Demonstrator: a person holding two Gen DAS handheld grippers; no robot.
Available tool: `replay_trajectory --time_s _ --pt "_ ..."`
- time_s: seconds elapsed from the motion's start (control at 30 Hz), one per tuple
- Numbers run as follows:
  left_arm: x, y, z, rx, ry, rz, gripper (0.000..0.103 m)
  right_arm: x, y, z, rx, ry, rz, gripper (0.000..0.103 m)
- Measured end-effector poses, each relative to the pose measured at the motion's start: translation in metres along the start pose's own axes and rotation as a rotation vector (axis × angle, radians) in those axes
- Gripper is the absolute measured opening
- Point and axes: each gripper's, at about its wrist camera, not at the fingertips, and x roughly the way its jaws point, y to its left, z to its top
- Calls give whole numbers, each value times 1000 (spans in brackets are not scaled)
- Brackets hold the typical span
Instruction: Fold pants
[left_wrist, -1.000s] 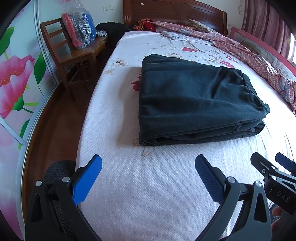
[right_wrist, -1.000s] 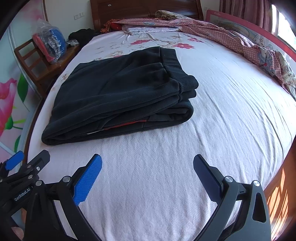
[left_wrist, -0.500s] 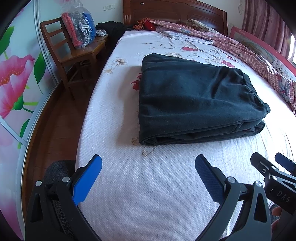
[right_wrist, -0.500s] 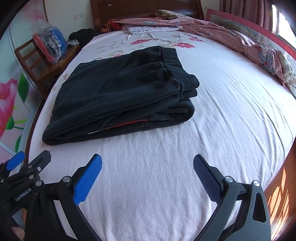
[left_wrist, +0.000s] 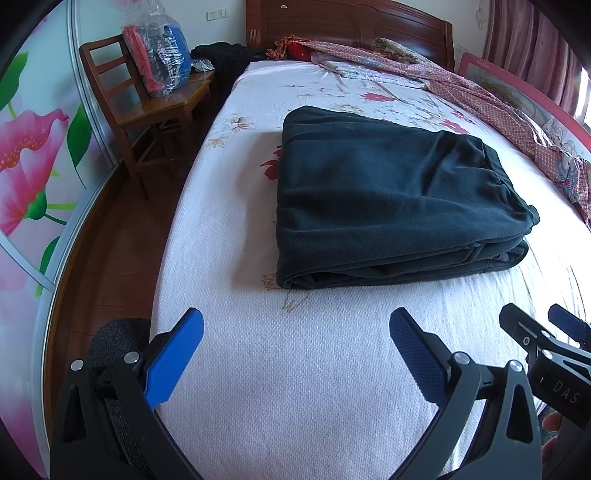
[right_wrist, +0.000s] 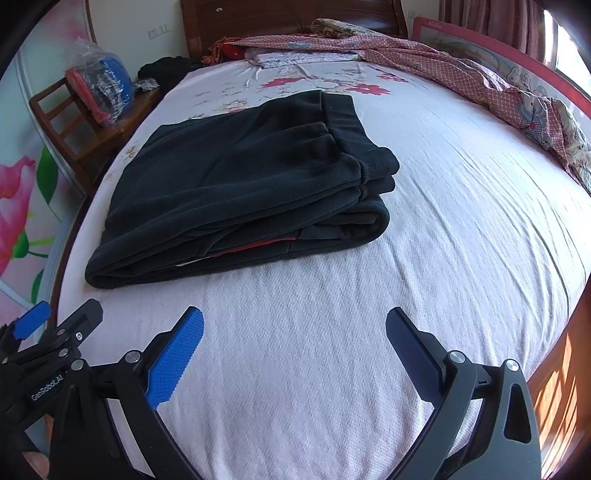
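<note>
Nearest the left wrist camera, the left claw (left_wrist: 295, 354) stood spread wide with nothing between its blue pads, held over the white textured bedsheet (left_wrist: 295, 387) at the foot of the bed. The right claw (right_wrist: 294, 354) was likewise spread wide and empty, over the same sheet and just beside the left one; each claw showed at the edge of the other's view. Beyond both claws, and apart from them, the dark pants (left_wrist: 388, 199) lay folded into a thick, roughly rectangular stack on the bed, resting flat on the sheet. In the right wrist view the pants (right_wrist: 240, 184) showed their stacked layers along the near edge, with a thin strip of red visible between the layers and the ribbed waistband turned toward the right side. Past the pants the sheet carried a printed pattern of red flowers (right_wrist: 365, 88). Farther back, a pink patterned quilt (left_wrist: 480, 96) lay bunched along the right side and head of the bed, in front of the wooden headboard (left_wrist: 351, 26). To the left of the bed stood a wooden chair (left_wrist: 147, 110) on the wooden floor, bearing a clear plastic bag of red and blue items (left_wrist: 159, 55), with a wardrobe door printed with pink flowers (left_wrist: 29, 147) beside it.
</note>
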Motion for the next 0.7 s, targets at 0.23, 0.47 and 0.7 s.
replay_trajectory --time_s 0.23,0.47,0.7 --pt "0 0 0 1 1 1 101 0 0 0 0 2 -1 98" --pt "1 -1 1 1 6 2 101 1 1 0 -2 5 1 98" --pt "2 0 1 0 8 2 101 1 0 0 -1 9 4 98"
